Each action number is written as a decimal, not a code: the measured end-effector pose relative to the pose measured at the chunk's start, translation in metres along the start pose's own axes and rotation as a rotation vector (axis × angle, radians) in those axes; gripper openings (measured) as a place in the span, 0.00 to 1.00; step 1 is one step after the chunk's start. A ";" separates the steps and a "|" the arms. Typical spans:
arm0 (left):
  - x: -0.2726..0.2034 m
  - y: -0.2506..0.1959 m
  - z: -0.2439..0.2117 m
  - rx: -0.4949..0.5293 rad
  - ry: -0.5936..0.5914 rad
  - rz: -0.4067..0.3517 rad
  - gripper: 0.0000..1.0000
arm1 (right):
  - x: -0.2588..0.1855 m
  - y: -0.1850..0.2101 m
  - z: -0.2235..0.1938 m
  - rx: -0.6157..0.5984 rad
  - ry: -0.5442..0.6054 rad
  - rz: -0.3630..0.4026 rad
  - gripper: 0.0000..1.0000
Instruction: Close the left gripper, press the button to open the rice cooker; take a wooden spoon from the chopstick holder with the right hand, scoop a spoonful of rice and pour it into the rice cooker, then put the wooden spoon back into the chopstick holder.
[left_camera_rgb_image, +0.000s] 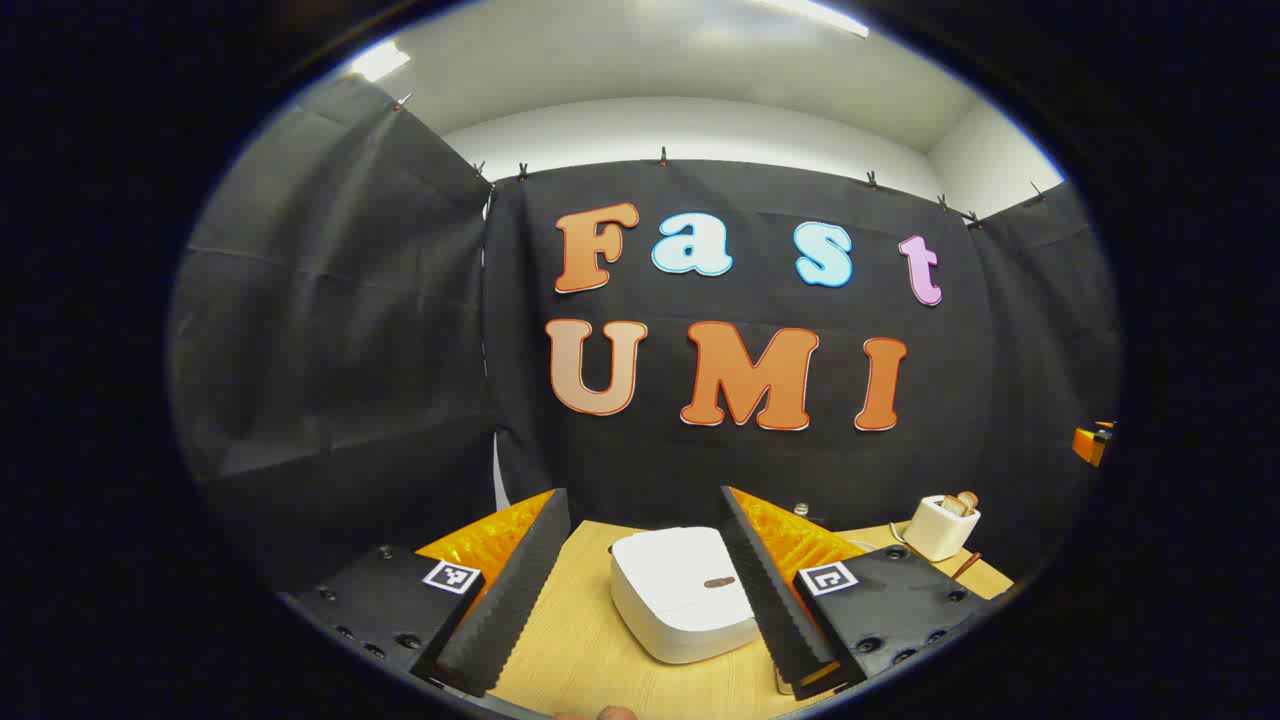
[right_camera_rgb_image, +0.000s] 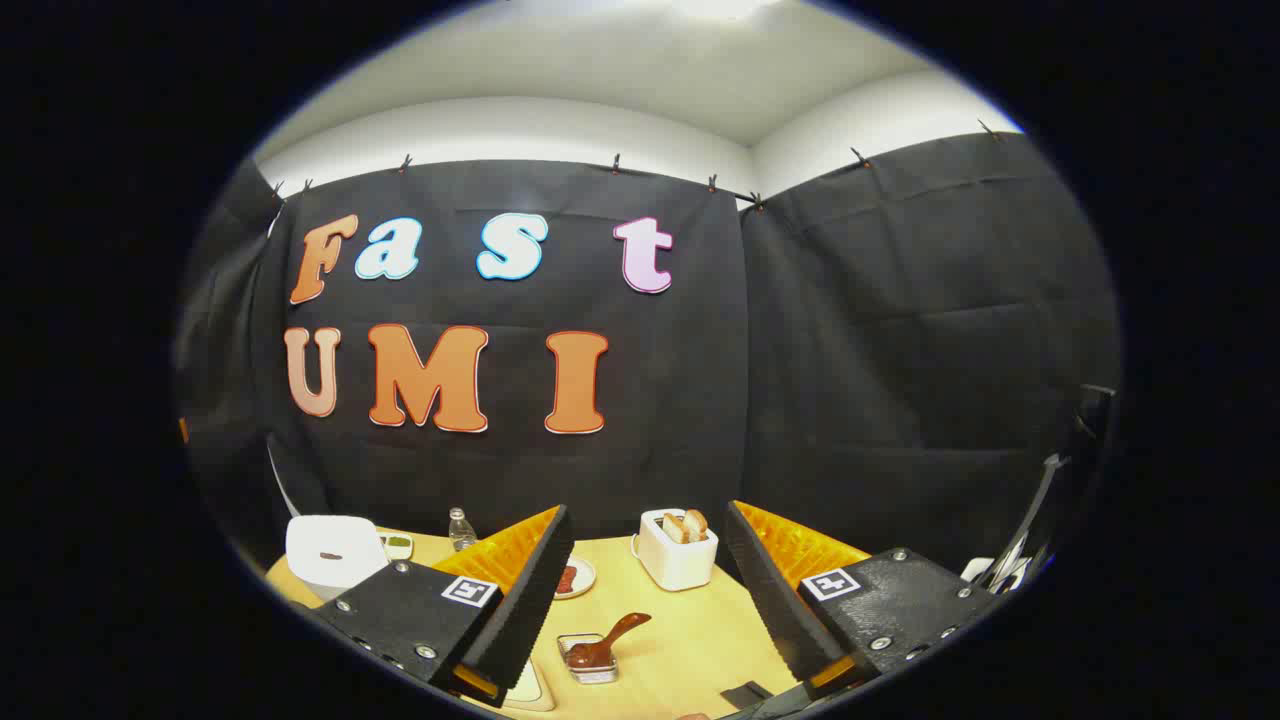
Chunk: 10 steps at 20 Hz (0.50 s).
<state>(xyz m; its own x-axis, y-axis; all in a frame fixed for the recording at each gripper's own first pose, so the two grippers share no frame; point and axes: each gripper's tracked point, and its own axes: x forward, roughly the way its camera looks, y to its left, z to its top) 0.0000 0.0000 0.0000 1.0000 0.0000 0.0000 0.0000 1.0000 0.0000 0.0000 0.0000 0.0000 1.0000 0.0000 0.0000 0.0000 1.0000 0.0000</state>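
The white rice cooker (left_camera_rgb_image: 680, 590) sits on the wooden table with its lid down and a small dark button (left_camera_rgb_image: 718, 582) on top. My left gripper (left_camera_rgb_image: 642, 505) hovers in front of it, open, fingers either side of the cooker in the left gripper view. In the right gripper view the cooker (right_camera_rgb_image: 330, 555) is at the far left. A white holder (right_camera_rgb_image: 678, 548) with pale wooden pieces sticking out of its top stands straight ahead of my right gripper (right_camera_rgb_image: 648, 515), which is open and empty. A dark brown spoon (right_camera_rgb_image: 608, 642) rests in a small clear dish (right_camera_rgb_image: 590, 665).
A small bottle (right_camera_rgb_image: 460, 528), a green dish (right_camera_rgb_image: 398, 545) and a plate with something red (right_camera_rgb_image: 575, 578) stand behind the cooker. The white holder (left_camera_rgb_image: 942, 525) shows right of the cooker. A dark stand (right_camera_rgb_image: 1050, 500) rises at the right edge.
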 end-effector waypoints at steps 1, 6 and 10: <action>0.001 -0.010 0.002 -0.011 0.003 -0.020 1.00 | 0.001 -0.003 0.003 -0.009 -0.003 0.003 0.95; 0.009 -0.053 0.001 0.033 0.000 -0.041 0.99 | 0.011 -0.025 0.009 -0.052 -0.025 -0.004 0.95; 0.008 -0.092 -0.010 0.045 -0.001 -0.068 1.00 | 0.015 -0.023 -0.003 -0.013 -0.001 0.057 0.95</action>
<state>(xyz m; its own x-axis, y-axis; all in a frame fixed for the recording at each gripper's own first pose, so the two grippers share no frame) 0.0078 -0.0916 -0.0102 0.9977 -0.0683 -0.0009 0.0683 0.9967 0.0446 0.0154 -0.0234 -0.0026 0.9984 0.0568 0.0010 -0.0567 0.9983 -0.0133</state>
